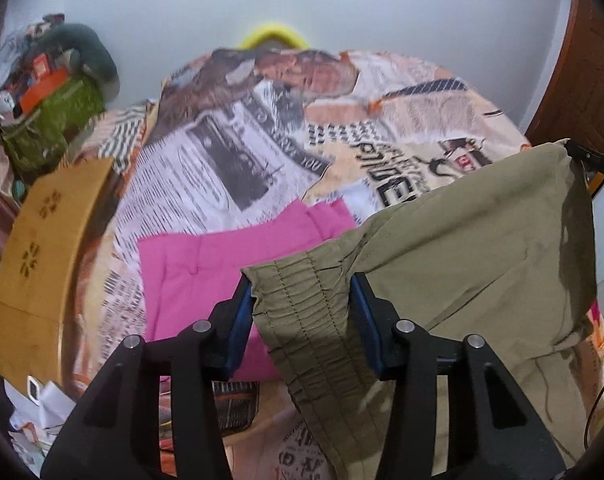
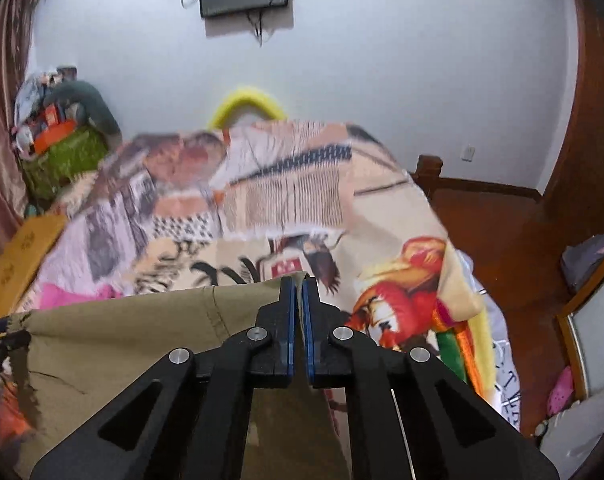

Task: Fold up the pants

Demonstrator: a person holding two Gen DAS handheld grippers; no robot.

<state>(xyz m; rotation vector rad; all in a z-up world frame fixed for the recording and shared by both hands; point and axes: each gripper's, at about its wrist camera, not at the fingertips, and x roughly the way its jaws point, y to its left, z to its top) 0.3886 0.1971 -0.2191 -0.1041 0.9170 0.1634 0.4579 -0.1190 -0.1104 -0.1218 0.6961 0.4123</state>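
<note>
Khaki pants (image 1: 470, 248) hang in the air above the bed, held by both grippers. My left gripper (image 1: 302, 284) has its jaws wide apart, with the gathered elastic waistband (image 1: 302, 312) bunched between them and touching both pads. My right gripper (image 2: 299, 280) is shut on the other top edge of the pants (image 2: 142, 332), which spread to its left. The right gripper's tip (image 1: 578, 148) shows at the far corner of the cloth in the left wrist view. The left gripper (image 2: 2, 340) shows at the left edge of the right wrist view.
A folded pink garment (image 1: 206, 276) lies on the newspaper-print bedspread (image 1: 238, 152) under the pants. A cardboard box (image 1: 42, 256) sits at the bed's left edge. A green basket of clutter (image 1: 50, 120) stands at the back left. Wooden floor (image 2: 510, 240) lies to the right of the bed.
</note>
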